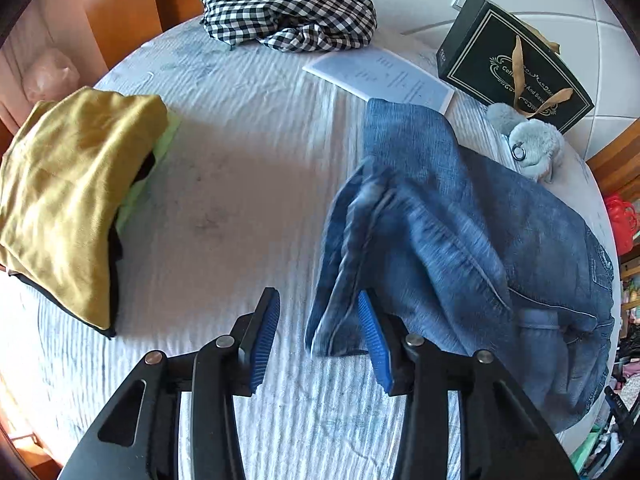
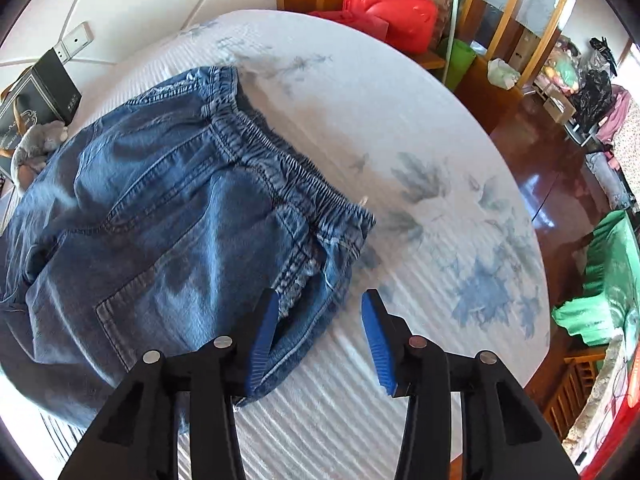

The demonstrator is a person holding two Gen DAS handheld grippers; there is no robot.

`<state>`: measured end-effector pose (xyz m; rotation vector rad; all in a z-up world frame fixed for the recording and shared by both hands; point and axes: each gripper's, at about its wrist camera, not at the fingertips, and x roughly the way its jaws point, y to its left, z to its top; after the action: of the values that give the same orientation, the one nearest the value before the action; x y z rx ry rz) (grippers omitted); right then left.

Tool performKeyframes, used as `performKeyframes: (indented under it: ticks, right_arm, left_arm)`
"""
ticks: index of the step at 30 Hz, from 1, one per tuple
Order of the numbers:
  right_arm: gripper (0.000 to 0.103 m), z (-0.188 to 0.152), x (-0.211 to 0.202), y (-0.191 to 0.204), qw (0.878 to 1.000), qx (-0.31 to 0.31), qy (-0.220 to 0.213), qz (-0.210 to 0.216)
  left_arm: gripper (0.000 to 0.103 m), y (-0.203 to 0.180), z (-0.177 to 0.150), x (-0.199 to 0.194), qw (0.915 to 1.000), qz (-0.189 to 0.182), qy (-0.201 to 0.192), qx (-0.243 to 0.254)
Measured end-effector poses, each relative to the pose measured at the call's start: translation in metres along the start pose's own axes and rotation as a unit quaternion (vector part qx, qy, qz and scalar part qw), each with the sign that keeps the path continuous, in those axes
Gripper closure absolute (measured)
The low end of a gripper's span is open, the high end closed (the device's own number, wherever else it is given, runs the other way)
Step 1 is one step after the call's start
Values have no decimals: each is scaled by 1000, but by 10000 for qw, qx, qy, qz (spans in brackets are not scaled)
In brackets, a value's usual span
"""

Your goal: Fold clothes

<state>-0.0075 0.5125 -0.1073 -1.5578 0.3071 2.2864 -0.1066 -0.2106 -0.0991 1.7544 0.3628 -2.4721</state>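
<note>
Blue jeans (image 1: 460, 232) lie crumpled on the white bedsheet (image 1: 240, 200), their leg ends near my left gripper (image 1: 318, 304), which is open with its right pad (image 1: 374, 340) touching the hem. In the right wrist view the jeans' elastic waistband (image 2: 280, 160) faces up. My right gripper (image 2: 318, 304) is open at the waist corner, with denim edge (image 2: 296, 340) lying between the blue pads. A folded mustard garment (image 1: 68, 196) sits on a stack at the left. A black-and-white checked garment (image 1: 288, 16) lies crumpled at the far side.
A paper sheet (image 1: 380, 76), a black gift bag (image 1: 516, 68) and a grey plush toy (image 1: 528, 144) lie beyond the jeans. A red bag (image 2: 388, 4) stands past the bed's far edge. Dark wooden floor (image 2: 552, 168) and clutter lie to the right.
</note>
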Motion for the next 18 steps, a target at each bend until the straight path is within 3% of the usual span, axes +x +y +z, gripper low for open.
performKeyframes:
  ticks: [2, 4, 8, 10, 14, 18]
  right_arm:
    - [57, -10, 0, -1, 10000, -30, -14, 63]
    - [51, -16, -1, -2, 9999, -24, -33, 107]
    - [50, -26, -1, -5, 9996, 102, -105, 225]
    - [46, -29, 0, -6, 9993, 168, -145, 286]
    - [29, -29, 2, -10, 9985, 295, -202, 404]
    - [25, -22, 10, -19, 9977, 414, -212, 497]
  left_arm:
    - [45, 0, -10, 3, 9999, -38, -21, 110]
    - [45, 1, -21, 4, 9996, -6, -56, 267]
    - [45, 0, -39, 14, 9988, -21, -21, 485]
    - [45, -5, -41, 22, 9981, 73, -78, 603]
    - [45, -19, -35, 33, 9963, 255, -406, 712]
    - [45, -34, -24, 55, 9952, 442, -383, 785]
